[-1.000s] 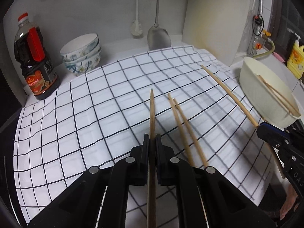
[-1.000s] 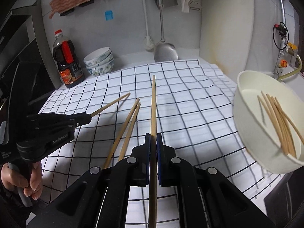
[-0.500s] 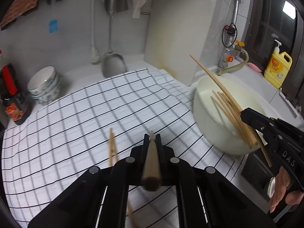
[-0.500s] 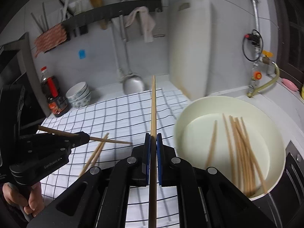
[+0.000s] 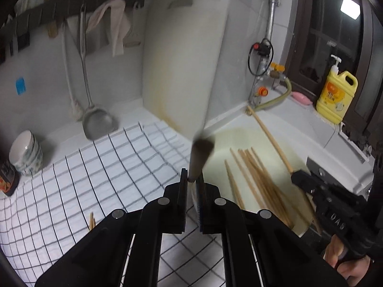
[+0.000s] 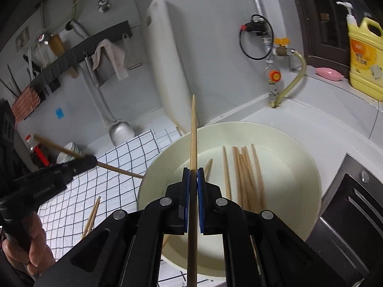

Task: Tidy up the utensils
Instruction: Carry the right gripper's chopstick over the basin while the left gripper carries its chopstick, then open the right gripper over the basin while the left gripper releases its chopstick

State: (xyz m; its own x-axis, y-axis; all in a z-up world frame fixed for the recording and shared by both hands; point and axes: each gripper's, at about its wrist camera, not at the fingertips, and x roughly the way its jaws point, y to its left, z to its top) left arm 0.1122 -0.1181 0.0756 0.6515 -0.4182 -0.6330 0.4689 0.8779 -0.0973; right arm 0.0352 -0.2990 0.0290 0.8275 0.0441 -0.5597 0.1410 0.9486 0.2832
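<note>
Gripping one wooden chopstick each, both handheld grippers hang over a cream basin [image 6: 308, 167] on a kitchen counter. The right gripper [image 6: 193, 174] is clenched on its chopstick [image 6: 193, 134], which points out above the basin's near rim. The left gripper [image 5: 191, 179] pinches another chopstick [image 5: 199, 154], blurred end-on. A bundle of chopsticks [image 6: 246, 174] lies inside the basin; two more [image 6: 92, 215] rest on the checked cloth [image 5: 107, 167] beside it.
</note>
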